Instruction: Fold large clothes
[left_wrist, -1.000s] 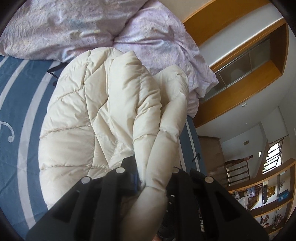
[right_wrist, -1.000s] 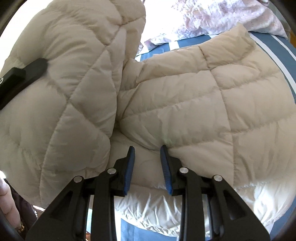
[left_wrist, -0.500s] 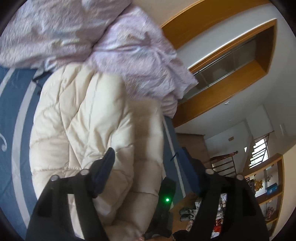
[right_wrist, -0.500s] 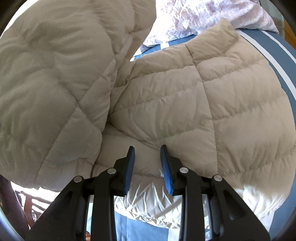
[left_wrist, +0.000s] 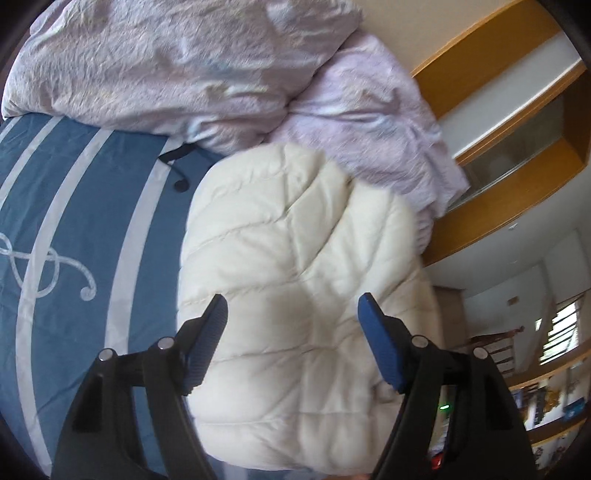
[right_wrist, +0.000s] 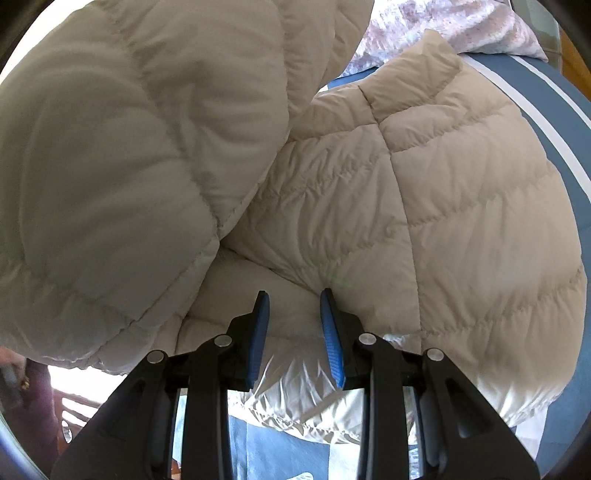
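A cream quilted down jacket (left_wrist: 295, 288) lies bunched on the blue striped bed cover (left_wrist: 85, 221). My left gripper (left_wrist: 291, 306) is wide open and empty, hovering over the jacket's folded top. In the right wrist view the same jacket (right_wrist: 424, 206) fills the frame, with a thick folded part (right_wrist: 129, 155) draped over at the left. My right gripper (right_wrist: 293, 299) is partly open with nothing between its blue pads, just above the jacket's lower edge and its shiny white lining (right_wrist: 306, 398).
A crumpled lilac duvet (left_wrist: 207, 66) lies heaped at the far side of the bed, touching the jacket. The bed's right edge drops to a room with wooden trim (left_wrist: 491, 206), stairs and shelves. The lilac duvet (right_wrist: 443, 22) also shows in the right wrist view.
My left gripper has let go of the jacket fold it was shut on, opened wide and drawn back. The fold has dropped onto the jacket. The right gripper has barely moved.
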